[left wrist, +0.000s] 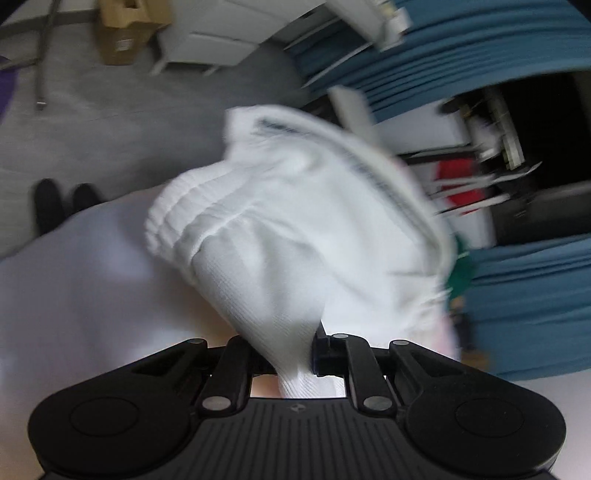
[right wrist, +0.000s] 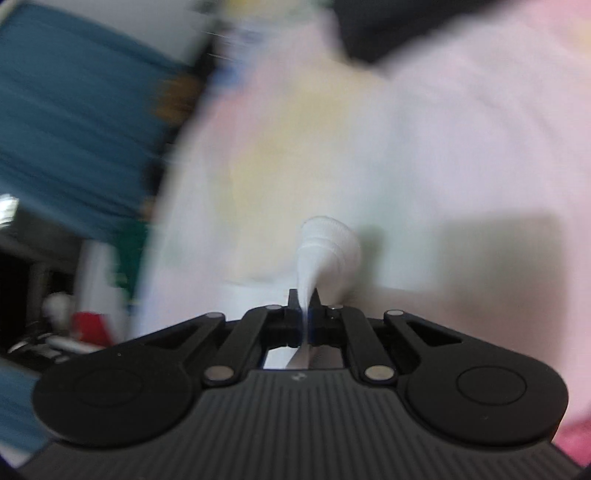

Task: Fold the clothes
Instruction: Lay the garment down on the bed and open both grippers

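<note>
The white sock is in the air in front of me, and I am holding it with both of my grippers. In my left wrist view, my left gripper is squeezed tight on one end of the sock. The knit cloth is bunched up thin between my two black fingers, and a bit of it pokes out on the near side of them. From there the sock gets wide and goes up and away from me, to the far side. Its ribbed cuff sticks out to the left, and a dark blurry stripe runs along its far right edge. In my right wrist view, my right gripper is clamped tight too, on a thin bit of the same white cloth. That bit pops up just past my fingertips like a little cone. Under the sock there is a pale sheet, and it is near me and on my left. Past it, far away, is the gray floor with a brown cardboard box on it. Two dark shoes stand at the left, by the edge of the sheet. On the right there is blue cloth. Everything is very blurry, most of all in my right view.
</note>
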